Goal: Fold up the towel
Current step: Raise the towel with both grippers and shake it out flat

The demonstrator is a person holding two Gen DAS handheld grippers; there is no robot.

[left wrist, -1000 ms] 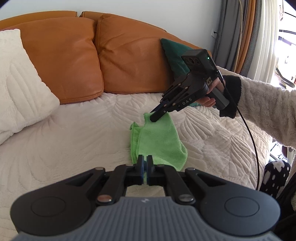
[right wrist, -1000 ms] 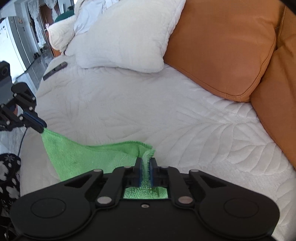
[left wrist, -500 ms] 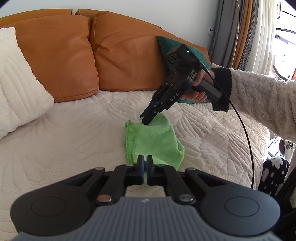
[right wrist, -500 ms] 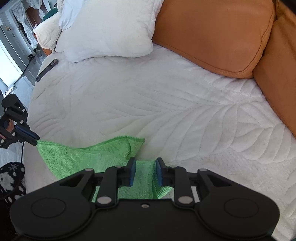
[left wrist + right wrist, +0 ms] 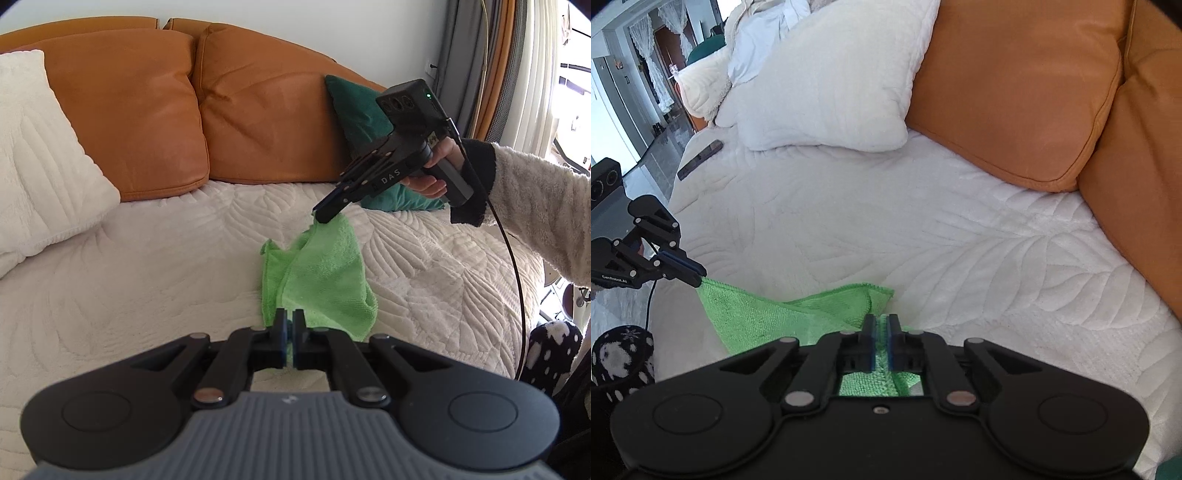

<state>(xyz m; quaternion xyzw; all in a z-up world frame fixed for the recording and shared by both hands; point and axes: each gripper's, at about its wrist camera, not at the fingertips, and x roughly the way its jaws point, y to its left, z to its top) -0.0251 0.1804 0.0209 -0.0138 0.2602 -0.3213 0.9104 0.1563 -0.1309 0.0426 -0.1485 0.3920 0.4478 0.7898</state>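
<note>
A green towel (image 5: 321, 273) lies bunched on the white quilted bed (image 5: 147, 266), stretched between both grippers. My left gripper (image 5: 289, 317) is shut on the towel's near corner and stays low over the bed. It shows again at the left edge of the right wrist view as the left gripper (image 5: 698, 278), pinching a corner of the towel (image 5: 757, 317). My right gripper (image 5: 321, 218) is closing its jaws on the far corner, pads pressing the cloth, and holds it raised above the bed. In its own view the right gripper (image 5: 881, 321) has a green strip between its pads.
Two orange cushions (image 5: 125, 122) and a white pillow (image 5: 37, 166) line the back, with a dark green cushion (image 5: 354, 107) behind the right gripper. A dark flat device (image 5: 700, 158) lies on the bed's far side. A fleecy sleeve (image 5: 535, 206) and a cable (image 5: 517, 295) are at the right.
The right gripper opened over the towel half a second ago, closed on it again and lifted that corner up and to the right. The left gripper kept still, shut on its corner.
</note>
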